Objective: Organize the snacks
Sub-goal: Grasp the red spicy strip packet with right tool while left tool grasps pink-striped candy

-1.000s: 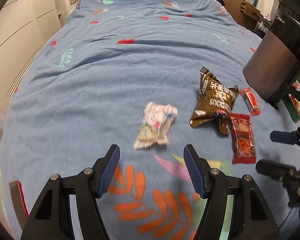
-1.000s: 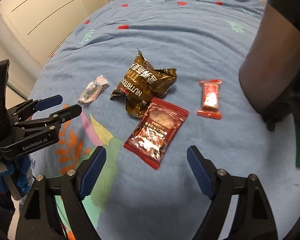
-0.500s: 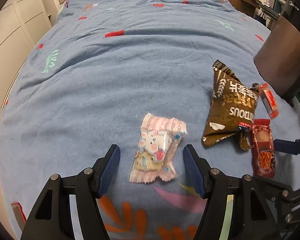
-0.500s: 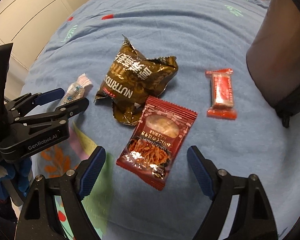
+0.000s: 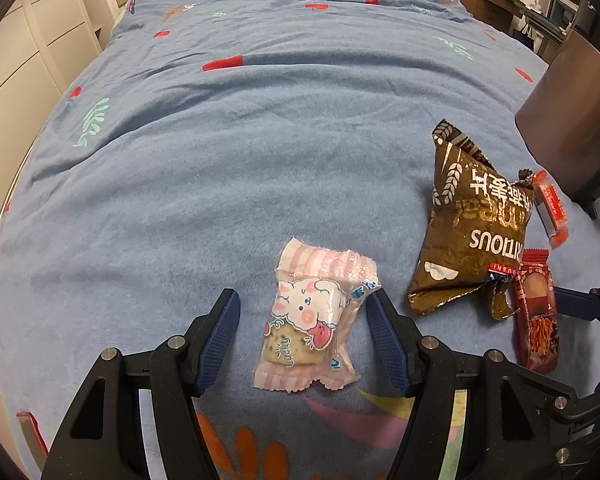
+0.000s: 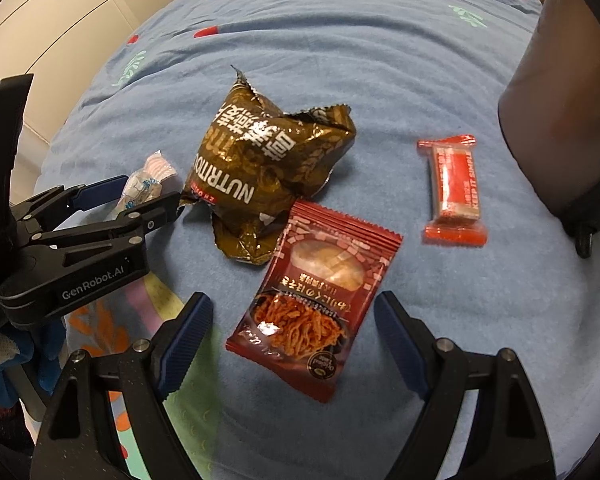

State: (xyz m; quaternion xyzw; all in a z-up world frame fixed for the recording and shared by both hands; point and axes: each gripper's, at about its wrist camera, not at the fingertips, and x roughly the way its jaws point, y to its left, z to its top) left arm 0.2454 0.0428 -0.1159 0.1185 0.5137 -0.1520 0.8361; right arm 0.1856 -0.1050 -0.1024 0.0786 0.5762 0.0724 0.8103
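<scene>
Blue bedspread [image 5: 228,168] under pink cartoon-printed snack packet [image 5: 314,316], crinkled, clear-edged.

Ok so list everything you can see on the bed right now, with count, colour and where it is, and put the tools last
pink packet: one, pink and white with a cartoon animal, on the bedspread between the left tool's fingers, not gripped
brown bag: one, dark brown and gold, crumpled, middle of the group
red noodle packet: one, dark red, between the right tool's fingers, its top corner over the brown bag's edge
small red bar: one, red-orange, lying apart beside the dark bin
bedspread: one, blue with red, green and orange prints, under everything
dark bin: one, brown-black, far side of the snacks
cupboards: cream, beside the bed
left tool: one, black with blue pads, open
right tool: one, black with blue pads, open
</scene>
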